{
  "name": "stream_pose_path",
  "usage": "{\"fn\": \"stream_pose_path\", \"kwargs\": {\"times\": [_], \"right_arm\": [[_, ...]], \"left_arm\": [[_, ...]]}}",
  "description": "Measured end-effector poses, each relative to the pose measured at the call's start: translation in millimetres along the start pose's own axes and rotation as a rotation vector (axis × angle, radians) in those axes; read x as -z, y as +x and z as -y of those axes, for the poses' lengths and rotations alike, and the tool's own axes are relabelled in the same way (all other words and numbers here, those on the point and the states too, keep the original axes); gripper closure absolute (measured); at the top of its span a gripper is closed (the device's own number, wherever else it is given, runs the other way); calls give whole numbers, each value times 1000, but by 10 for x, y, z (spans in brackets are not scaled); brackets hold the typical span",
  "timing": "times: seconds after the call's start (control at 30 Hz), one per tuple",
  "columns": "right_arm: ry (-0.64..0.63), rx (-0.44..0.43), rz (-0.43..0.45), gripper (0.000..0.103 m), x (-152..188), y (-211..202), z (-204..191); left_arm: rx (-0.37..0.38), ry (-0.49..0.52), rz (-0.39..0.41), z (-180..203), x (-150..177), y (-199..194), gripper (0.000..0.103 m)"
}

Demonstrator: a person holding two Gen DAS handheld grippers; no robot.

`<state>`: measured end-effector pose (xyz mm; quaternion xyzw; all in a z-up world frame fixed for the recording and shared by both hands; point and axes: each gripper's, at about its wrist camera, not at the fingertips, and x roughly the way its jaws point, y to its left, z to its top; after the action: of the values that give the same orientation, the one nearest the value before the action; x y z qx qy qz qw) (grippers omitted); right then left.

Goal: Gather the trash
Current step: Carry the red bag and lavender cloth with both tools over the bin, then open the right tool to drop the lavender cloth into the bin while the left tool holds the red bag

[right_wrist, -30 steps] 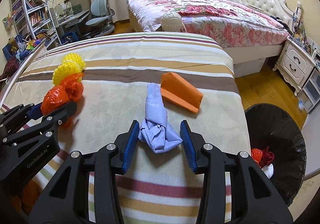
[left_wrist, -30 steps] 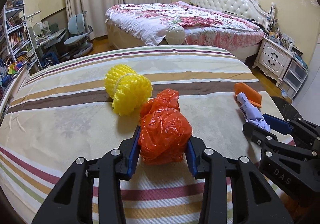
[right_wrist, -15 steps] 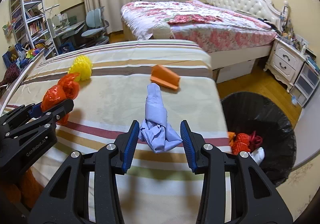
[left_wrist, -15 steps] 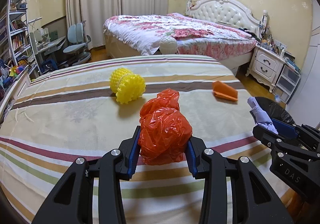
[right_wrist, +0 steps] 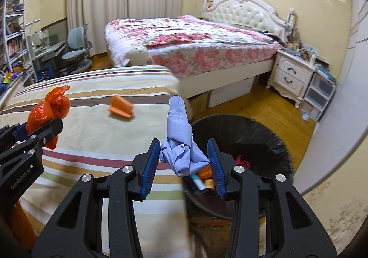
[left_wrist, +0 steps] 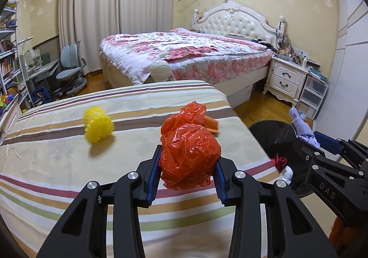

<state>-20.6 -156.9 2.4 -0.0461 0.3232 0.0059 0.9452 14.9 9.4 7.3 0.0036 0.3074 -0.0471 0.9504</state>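
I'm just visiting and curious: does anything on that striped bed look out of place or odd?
Two bits of clutter lie on the striped bedcover: a spiky yellow plastic ball-shaped thing and an orange wedge-shaped piece near the edge by the black-lined trash bin. They sit loose on the made bed. Nothing looks spilled or broken.

Crumpled orange bag (left_wrist: 189,154), blue wad (right_wrist: 181,140)

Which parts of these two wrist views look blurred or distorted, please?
Left wrist view: the yellow spiky ball is motion-smeared, the orange plastic bag sharp. Right wrist view: the orange wedge is smeared; fisheye bends the room edges in both.
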Motion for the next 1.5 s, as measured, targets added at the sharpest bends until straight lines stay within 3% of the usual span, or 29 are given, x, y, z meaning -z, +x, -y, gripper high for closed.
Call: {"fn": "stream_pose_path", "kwargs": {"times": [0.33, 0.7, 1.37, 1.43, 1.5], "right_arm": [[72, 75, 1, 61, -21, 182, 502], [124, 104, -25, 61, 13, 426, 812], [186, 124, -56, 61, 7, 654, 1098], [188, 125, -60, 61, 14, 667, 1110], [188, 128, -63, 61, 20, 674, 1116]], "left_arm": [[63, 60, 2, 561, -128, 282, 63], [70, 121, -30, 930, -230, 644, 62], [69, 174, -69, 1243, -314, 970, 62], [72, 179, -77, 1237, -312, 984, 61], [73, 180, -78, 1247, -319, 989, 51]]}}
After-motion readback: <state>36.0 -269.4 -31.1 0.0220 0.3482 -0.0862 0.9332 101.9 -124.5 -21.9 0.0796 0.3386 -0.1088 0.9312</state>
